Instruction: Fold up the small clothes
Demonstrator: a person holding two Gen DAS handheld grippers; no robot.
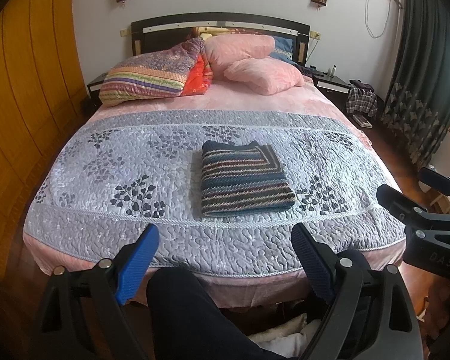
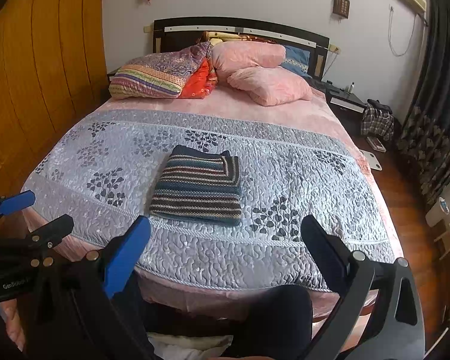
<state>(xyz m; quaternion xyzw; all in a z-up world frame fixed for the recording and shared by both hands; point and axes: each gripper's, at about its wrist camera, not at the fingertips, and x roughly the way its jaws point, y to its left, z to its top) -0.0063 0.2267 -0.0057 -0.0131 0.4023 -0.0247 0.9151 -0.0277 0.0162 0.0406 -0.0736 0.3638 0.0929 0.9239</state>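
Folded into a neat rectangle on the bed: a knitted striped sweater [image 1: 244, 180], chunky weave, bands of teal, navy, cream and dull red, one corner panel with stripes turned at an angle. Lying flat on a quilted grey bedspread [image 1: 135, 156], puckered stitching all over, dark leaf sprigs printed on it, corded trim along the borders. Beneath that, a soft pink sheet [image 1: 255, 99] with a plush surface. At 12 o'clock from the sweater, two puffy pink pillows [image 1: 255, 60] and a folded patterned quilt [image 1: 153, 72], striped edge, orange lining showing. Behind them, a dark wooden headboard [image 1: 219, 22] with a pale strip.

Left gripper [image 1: 226, 258] held off the foot of the bed at 6 o'clock from the sweater, well apart from it, jaws spread wide, nothing between them; one ribbed blue pad, one dark pad. Right gripper [image 2: 225, 249] likewise spread wide and empty, hovering over the bed's near edge, sweater at about 11 o'clock from it, untouched. Dark trouser leg [image 1: 195, 309] visible below the jaws.
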